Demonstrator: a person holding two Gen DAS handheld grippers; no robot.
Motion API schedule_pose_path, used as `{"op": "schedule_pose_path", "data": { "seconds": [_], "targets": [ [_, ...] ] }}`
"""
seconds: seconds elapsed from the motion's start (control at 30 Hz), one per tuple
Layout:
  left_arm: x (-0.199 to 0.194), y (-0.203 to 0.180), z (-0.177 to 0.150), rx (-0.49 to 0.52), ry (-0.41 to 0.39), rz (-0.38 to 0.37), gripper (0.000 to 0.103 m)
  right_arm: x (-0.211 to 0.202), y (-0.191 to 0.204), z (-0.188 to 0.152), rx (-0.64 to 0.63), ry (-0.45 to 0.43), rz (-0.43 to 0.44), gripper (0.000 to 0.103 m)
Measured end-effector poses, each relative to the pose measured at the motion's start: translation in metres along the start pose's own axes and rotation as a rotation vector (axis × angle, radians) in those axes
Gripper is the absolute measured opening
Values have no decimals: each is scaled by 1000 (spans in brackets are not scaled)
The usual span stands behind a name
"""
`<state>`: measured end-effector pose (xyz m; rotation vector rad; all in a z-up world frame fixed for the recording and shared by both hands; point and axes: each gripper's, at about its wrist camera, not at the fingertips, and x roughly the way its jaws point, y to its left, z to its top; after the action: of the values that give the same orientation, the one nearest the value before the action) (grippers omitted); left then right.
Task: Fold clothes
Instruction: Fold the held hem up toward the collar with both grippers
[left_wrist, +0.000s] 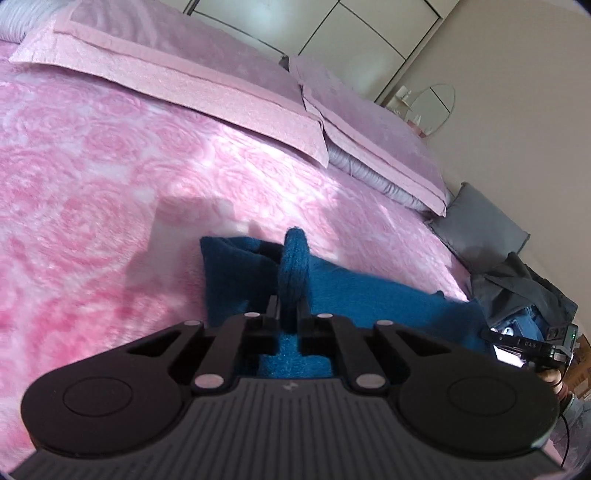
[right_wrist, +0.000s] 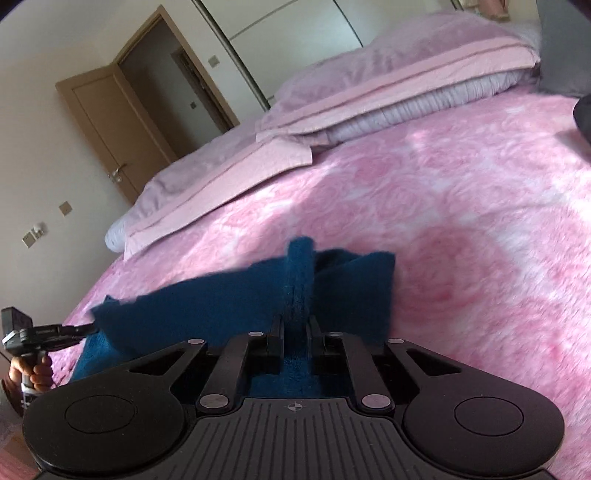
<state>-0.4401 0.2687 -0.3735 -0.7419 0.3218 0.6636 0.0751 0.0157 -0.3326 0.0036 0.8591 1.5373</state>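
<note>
A dark blue knitted garment (left_wrist: 369, 295) hangs stretched between my two grippers above the pink bed. My left gripper (left_wrist: 290, 310) is shut on one corner of it; a fold of the cloth sticks up between the fingers. My right gripper (right_wrist: 295, 317) is shut on the other corner of the blue garment (right_wrist: 207, 299), with cloth bunched between its fingers. In the right wrist view the left gripper (right_wrist: 85, 326) shows at the far left, held by a hand. In the left wrist view the right gripper (left_wrist: 495, 336) shows at the right edge.
A pink rose-patterned blanket (left_wrist: 110, 206) covers the bed. Pink pillows (left_wrist: 207, 74) lie at its head. A grey cushion (left_wrist: 480, 229) and a dark pile of clothes (left_wrist: 524, 288) lie at the bed's right side. A brown door (right_wrist: 122, 125) stands open beyond the bed.
</note>
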Motion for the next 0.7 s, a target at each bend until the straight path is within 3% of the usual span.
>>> {"op": "schedule_pose_path", "data": {
  "seconds": [0.17,0.37,0.47,0.57,0.7],
  "targets": [
    [-11,-7,1,50,-64,28,5,-12,1,7,2,-70,-22,8],
    [-39,-30,14,144,-244,-28,5,-38,28,24,-96,-184,11,8],
    [-32,-32,25,140,-264,10,5,-44,36,36,-119,-231,-8,8],
    [-9,-26,30,119,-223,59,5,-29,27,45,-76,-211,-61,8],
    [33,-18,20,143,-98,169,5,16,8,38,-16,-94,-169,8]
  ]
}}
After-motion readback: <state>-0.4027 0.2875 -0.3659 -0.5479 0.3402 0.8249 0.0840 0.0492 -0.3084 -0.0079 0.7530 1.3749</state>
